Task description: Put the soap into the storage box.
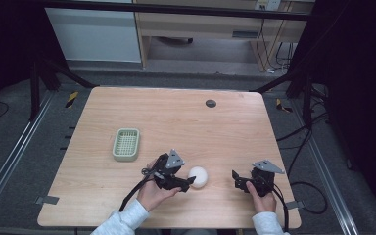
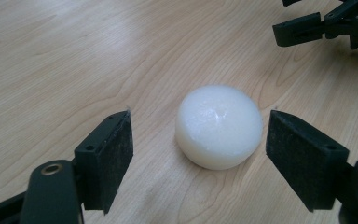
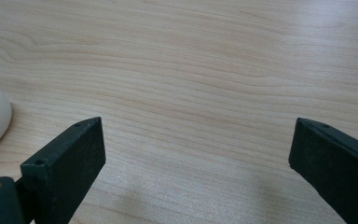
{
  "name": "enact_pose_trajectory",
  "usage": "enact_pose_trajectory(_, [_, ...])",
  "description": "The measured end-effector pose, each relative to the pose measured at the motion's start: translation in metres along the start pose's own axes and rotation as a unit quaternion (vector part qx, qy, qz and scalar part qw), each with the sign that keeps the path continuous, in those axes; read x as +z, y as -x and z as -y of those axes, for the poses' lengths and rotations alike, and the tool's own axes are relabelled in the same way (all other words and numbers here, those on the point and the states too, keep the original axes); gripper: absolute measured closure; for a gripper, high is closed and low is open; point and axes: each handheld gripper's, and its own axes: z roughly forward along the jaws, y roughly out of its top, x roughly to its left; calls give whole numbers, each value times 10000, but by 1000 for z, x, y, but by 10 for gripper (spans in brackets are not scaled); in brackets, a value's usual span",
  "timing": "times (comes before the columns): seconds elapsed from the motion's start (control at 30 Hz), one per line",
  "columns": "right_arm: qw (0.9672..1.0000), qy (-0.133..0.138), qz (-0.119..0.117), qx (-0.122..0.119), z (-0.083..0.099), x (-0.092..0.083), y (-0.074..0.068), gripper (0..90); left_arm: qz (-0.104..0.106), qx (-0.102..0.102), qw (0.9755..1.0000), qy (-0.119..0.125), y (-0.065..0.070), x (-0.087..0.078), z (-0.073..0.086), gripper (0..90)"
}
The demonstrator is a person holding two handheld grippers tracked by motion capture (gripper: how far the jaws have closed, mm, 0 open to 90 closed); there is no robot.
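Green slotted basket (image 1: 126, 144) left on the wooden table (image 1: 176, 117), dark round grommet (image 1: 210, 103) near its far edge

A light wooden table (image 1: 176, 122) stands on grey floor (image 1: 10, 132); behind, perhaps a wooden desk (image 1: 200, 24).

Black grippers (image 1: 192, 180) (image 1: 236, 177) are topped by grey three-cornered plates; black cables trail behind the jaws; pale grey sleeves (image 1: 122, 221) are worn.

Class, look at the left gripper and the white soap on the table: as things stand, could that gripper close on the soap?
Probably yes. The left gripper is open, with the white soap lying between its jaws, neither pad touching it, and nothing else between them.
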Motion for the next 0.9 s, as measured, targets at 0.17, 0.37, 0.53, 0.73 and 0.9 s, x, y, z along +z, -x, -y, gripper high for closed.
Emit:
enact_pose_trajectory(0.17, [10000, -6, -12, 24, 0, 0, 0, 40, 48, 60, 9999, -120, 4, 7, -2, 226])
enact_pose_trajectory(0.37, [10000, -6, -21, 22, 0, 0, 0, 40, 13, 104, 9999, -123, 6, 11, -4, 219])
enact_pose_trajectory(0.53, [10000, -31, -39, 44, 0, 0, -1, 40, 36, 178, 9996, -238, 10, 19, -4, 204])
enact_pose_trajectory(0.73, [10000, -40, -45, 44, 0, 0, -1, 40, 30, 185, 9994, -295, 12, 25, -4, 185])
enact_pose_trajectory(0.9, [10000, -24, -11, -7, 0, 1, 0, 40, 38, 241, 9987, -436, 12, 29, -3, 162])
